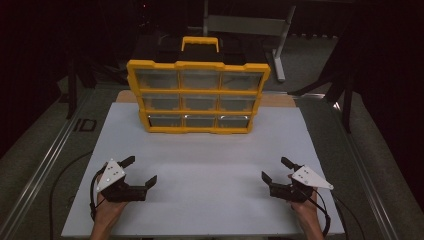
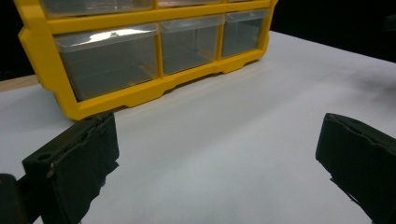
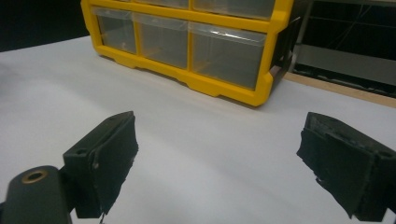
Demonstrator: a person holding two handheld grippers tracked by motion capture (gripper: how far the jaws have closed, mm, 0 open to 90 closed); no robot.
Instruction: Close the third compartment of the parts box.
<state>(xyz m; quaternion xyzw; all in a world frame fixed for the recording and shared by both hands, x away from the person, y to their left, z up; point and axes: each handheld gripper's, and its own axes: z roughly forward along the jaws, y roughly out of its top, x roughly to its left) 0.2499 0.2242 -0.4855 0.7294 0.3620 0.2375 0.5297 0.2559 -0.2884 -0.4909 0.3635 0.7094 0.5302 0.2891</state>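
I am holding both grippers low over the near edge of the white tabletop point(image 1: 200, 165), the left gripper point(image 1: 140, 171) toward the near left corner and the right gripper point(image 1: 274, 170) toward the near right corner. Both are standing wide, jaws spread well apart and gripping nothing; bare board is showing between them in each gripper view.

The yellow drawer cabinet point(image 1: 198, 96) is standing upright along the far edge, well apart from both grippers, with its nine clear drawers point(image 1: 200, 121) facing me and all sitting flush in the frame. The black carry handle point(image 1: 199, 44) is rising from its top.

What I am worrying about is the reach. The drawer fronts are smooth and glossy, so a jaw pinching a lip could slip off. The cabinet is only resting on the board, so a pull on one drawer could drag or tip the whole frame toward me unless the other gripper is bracing it. In the left gripper view the bottom left drawer point(image 2: 109, 58) is looking close to the yellow rail point(image 2: 140, 93), so a low approach could jam a jaw against that rail. The light is dim, and I cannot tell what the drawers are holding.
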